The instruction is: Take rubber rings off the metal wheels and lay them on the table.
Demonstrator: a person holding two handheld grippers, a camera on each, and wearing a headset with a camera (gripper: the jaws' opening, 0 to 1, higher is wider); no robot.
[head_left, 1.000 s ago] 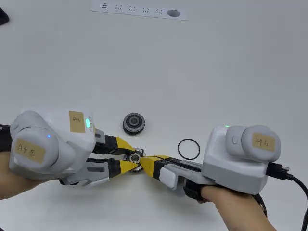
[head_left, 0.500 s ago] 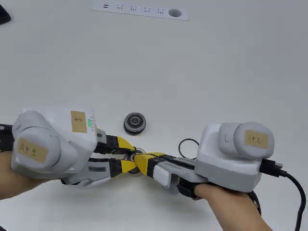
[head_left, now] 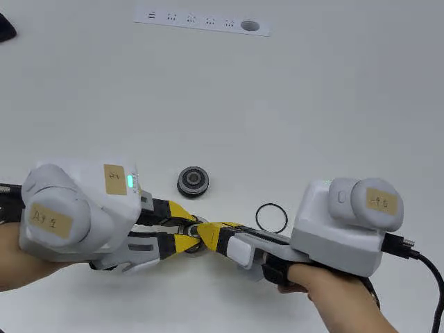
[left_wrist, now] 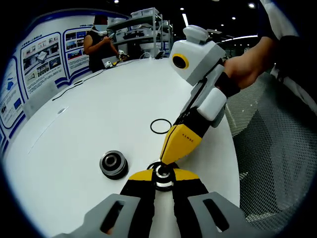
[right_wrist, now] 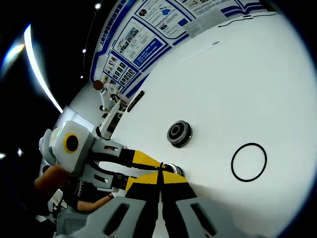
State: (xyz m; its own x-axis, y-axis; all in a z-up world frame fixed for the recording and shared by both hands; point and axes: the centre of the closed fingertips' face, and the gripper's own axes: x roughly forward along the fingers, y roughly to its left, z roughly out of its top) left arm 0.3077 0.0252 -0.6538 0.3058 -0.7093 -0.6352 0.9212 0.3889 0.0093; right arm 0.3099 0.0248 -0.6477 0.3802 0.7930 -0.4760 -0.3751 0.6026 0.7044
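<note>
The white table [head_left: 333, 104] takes up most of the scene, with a long white power strip [head_left: 201, 21] lying at its far edge. Low over the near part the two grippers meet nose to nose. The left gripper [head_left: 188, 234] comes in from the left, its yellow jaws clamped on a small metal wheel [left_wrist: 164, 177], one jaw on each side, so the wheel sits between the tips just above the tabletop. The right gripper [head_left: 205, 229] reaches in from the right with its jaws pressed flat together – the tips rest against the rim of that held wheel, but whether they have any rubber pinched between them I cannot tell. A second wheel [head_left: 193, 180] lies flat on the table just beyond the meeting jaws, apart from both. A loose black rubber ring [head_left: 271, 217] lies flat on the table too – close beside the right gripper's body, touching nothing.
</note>
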